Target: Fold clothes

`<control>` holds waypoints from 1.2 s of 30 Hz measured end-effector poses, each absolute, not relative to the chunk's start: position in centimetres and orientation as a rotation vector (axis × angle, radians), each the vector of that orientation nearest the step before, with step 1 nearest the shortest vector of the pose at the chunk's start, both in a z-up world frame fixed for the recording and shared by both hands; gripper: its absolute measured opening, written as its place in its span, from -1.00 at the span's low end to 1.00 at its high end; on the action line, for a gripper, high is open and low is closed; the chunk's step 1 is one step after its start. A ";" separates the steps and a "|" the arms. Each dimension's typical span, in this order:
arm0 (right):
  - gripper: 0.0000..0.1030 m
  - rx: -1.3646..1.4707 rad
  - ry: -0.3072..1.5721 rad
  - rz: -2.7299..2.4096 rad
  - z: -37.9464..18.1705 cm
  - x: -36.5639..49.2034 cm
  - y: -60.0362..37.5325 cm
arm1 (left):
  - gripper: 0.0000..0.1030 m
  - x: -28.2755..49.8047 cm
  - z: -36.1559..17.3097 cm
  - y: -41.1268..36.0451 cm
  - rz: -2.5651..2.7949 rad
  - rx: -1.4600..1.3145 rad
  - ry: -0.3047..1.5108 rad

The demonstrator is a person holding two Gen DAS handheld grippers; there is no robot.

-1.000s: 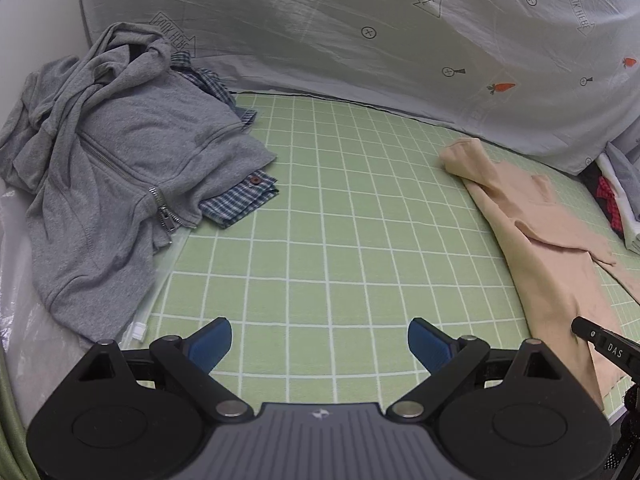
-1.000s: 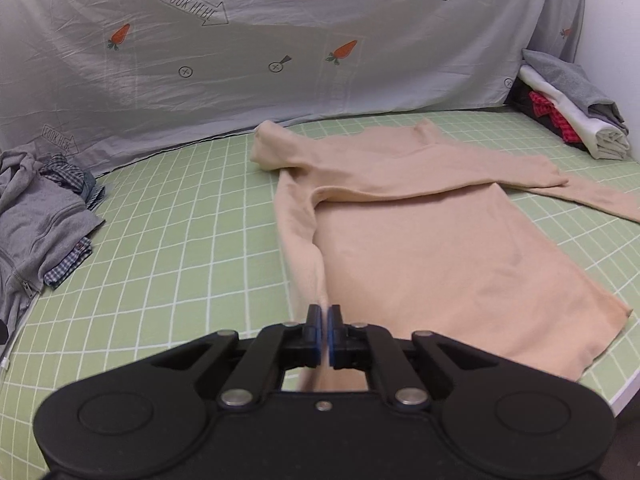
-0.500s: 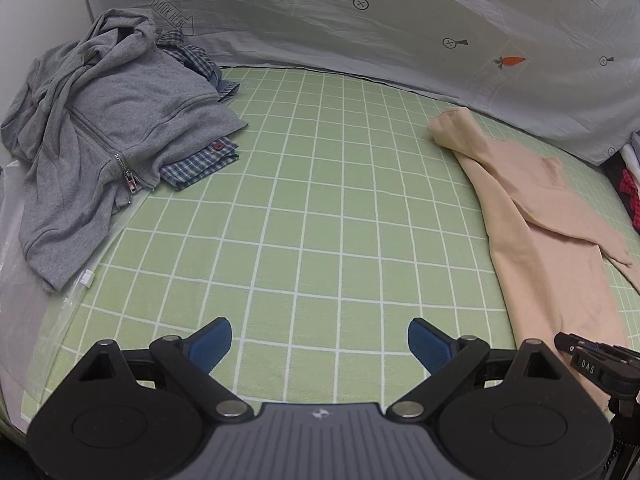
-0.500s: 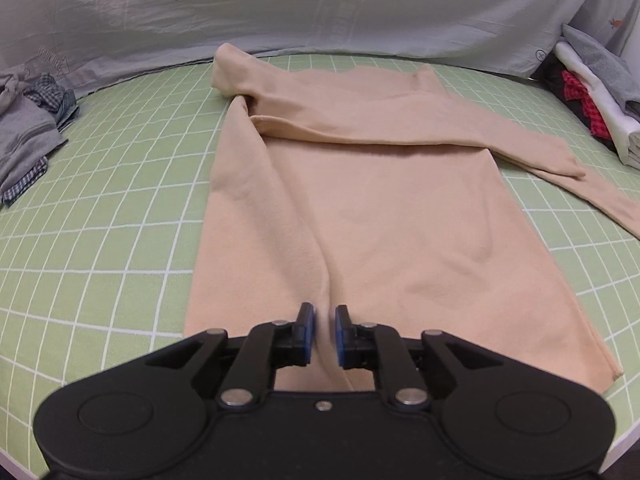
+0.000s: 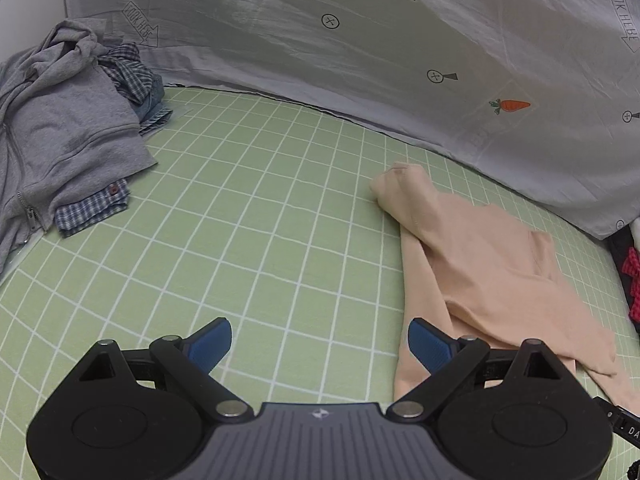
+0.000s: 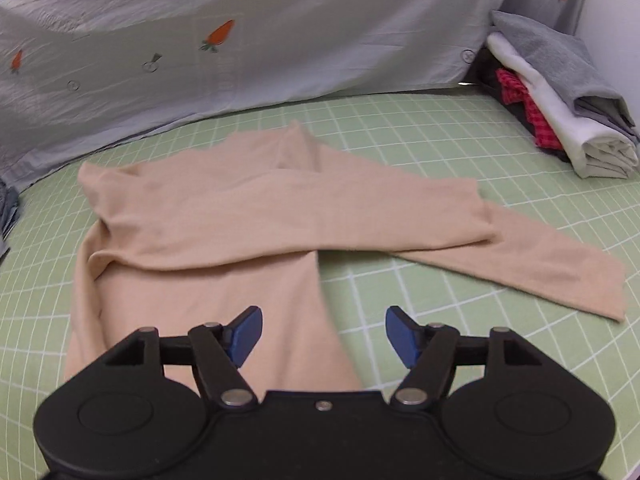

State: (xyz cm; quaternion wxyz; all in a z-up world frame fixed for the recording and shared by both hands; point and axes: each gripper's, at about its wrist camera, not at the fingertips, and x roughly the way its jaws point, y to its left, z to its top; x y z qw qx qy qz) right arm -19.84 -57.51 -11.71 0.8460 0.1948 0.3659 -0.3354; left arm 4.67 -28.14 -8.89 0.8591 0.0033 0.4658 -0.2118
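Left gripper (image 5: 319,343): blue-padded jaws spread wide, nothing between them, hovering above the green checked sheet (image 5: 248,216); its right-hand pad (image 5: 429,346) sits over the near edge of the beige top (image 5: 472,264), contact not discernible. Same view, relative to the beige top: garment lies flat on the sheet, one sleeve folded across the body, collar end pointing toward the grey printed cover (image 5: 360,40) that rises behind it. Well apart to the far side of the sheet from the top: a grey zip hoodie (image 5: 60,136) heaped over a blue plaid shirt (image 5: 92,210). Just beyond the top at the frame edge: a sliver of red checked cloth (image 5: 633,280). Right gripper (image 6: 322,332): jaws likewise spread wide and empty, poised above the lower body of the beige top (image 6: 224,240), left-hand pad (image 6: 246,334) over the fabric, the other pad over bare sheet (image 6: 440,144). Beige top in this view: body running toward the gripper, one sleeve crossed over the chest, the second sleeve (image 6: 540,268) extending out onto the sheet past the first. Beyond that sleeve, near the cover (image 6: 280,32): a stack of folded clothes (image 6: 560,104), grey on top, white beneath, red checked and dark pieces under those.
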 end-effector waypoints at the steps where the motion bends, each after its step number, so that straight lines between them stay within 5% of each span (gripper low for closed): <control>1: 0.38 0.431 0.757 -0.739 -11.7 -20.1 -59.2 | 0.84 5.3 -9.1 -29.2 -0.446 0.009 0.980; 11: 0.37 0.627 0.721 -0.945 -14.0 -18.3 -72.8 | 0.69 14.6 -11.6 -39.0 -0.453 -0.030 1.035; 17: 0.29 0.590 0.758 -0.910 -15.5 -16.6 -74.6 | 0.02 19.1 -13.7 -41.2 -0.473 -0.095 1.093; 20: -0.10 0.539 0.771 -0.901 -15.6 -15.9 -74.7 | -0.50 20.6 -14.6 -41.8 -0.474 -0.124 1.117; 22: -0.68 0.514 0.776 -0.892 -15.5 -15.7 -74.8 | -0.76 21.2 -14.7 -42.5 -0.485 -0.129 1.121; 24: -0.95 0.506 0.770 -0.866 -15.2 -15.7 -75.0 | -0.80 21.5 -14.5 -43.2 -0.505 -0.118 1.104; 32: -0.95 0.414 0.589 -0.895 -9.2 -16.4 -75.6 | -0.81 21.4 -9.3 -48.2 -0.540 0.145 0.919; 36: -0.95 0.438 0.616 -0.934 -10.4 -15.9 -77.2 | -0.77 22.9 -11.2 -52.4 -0.551 0.240 0.952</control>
